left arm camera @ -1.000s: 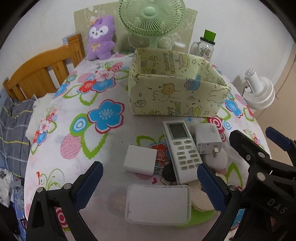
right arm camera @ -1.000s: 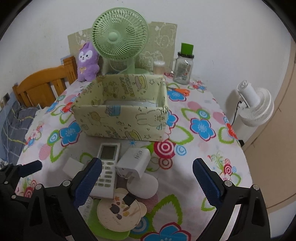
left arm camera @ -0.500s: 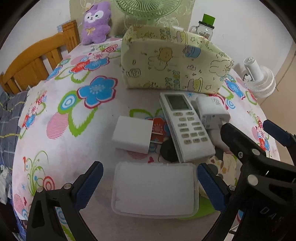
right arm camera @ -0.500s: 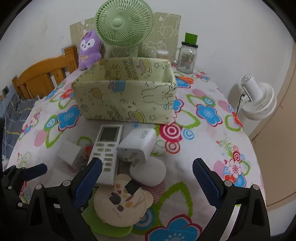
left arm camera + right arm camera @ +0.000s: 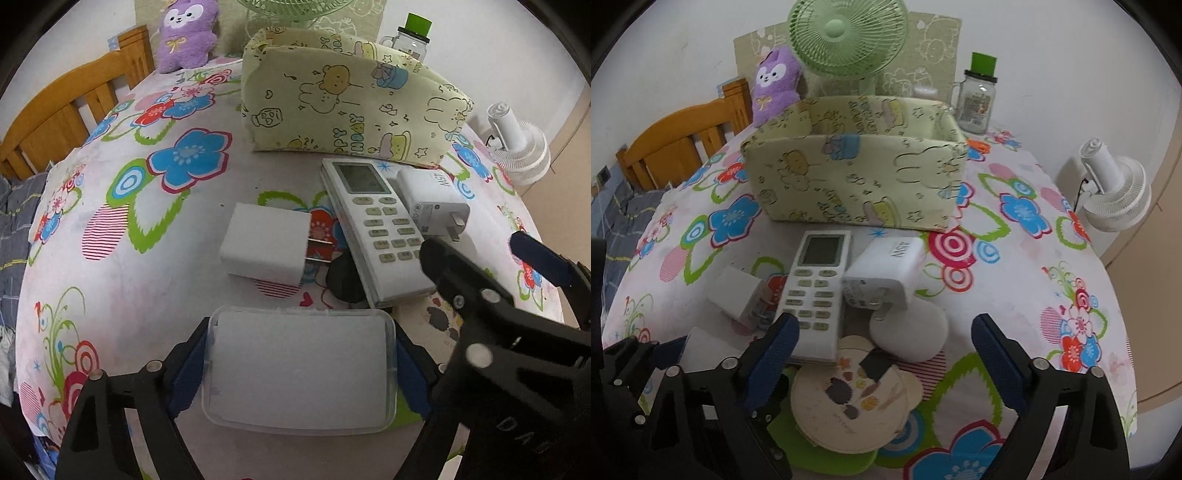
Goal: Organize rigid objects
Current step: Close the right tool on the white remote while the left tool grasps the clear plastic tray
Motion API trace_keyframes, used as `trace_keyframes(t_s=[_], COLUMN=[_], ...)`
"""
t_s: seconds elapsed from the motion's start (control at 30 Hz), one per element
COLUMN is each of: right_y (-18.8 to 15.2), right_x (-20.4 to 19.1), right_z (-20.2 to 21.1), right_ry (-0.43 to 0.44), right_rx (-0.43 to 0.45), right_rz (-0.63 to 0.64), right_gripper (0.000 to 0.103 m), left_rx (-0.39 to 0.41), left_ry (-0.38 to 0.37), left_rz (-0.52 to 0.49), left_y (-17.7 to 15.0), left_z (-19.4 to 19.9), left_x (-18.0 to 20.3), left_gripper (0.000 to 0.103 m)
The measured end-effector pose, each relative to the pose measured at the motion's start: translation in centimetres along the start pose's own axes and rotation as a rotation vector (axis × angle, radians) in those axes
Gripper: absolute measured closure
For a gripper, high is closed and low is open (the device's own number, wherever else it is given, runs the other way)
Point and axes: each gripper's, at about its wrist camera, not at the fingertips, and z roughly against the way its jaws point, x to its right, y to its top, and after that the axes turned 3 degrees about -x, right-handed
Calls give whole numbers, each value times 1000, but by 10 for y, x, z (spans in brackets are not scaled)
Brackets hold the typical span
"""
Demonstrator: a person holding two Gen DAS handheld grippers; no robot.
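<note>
Because the loose things lie crowded at the near edge of the table, below the fabric box meant, I judge, to take them, both tools come down steeply from the bottom of their frames. Low in the left view, the left gripper straddles the clear plastic case; its jaws are closing, pads at the case's short ends, contact uncertain. At the bottom of the right view, the right gripper is closing too, wide apart over the round compact and coaster, gripping nothing. Remote and charger lie mid-frame.
</note>
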Motion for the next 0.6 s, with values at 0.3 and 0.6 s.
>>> trace_keyframes(t_s=[0.3,0.6], right_y=[-1,6], right_x=[-11,-28], right_z=[-10,-18], right_ry=[38,72], right_rx=[-53,-58], right_rz=[-62,-43], right_gripper=[25,31], left_rx=[-3,-1], left_ry=[62,91], left_rz=[1,-3], left_y=[5,12], left_z=[-5,-9], left_x=[-23,-38], left_gripper=[14,14])
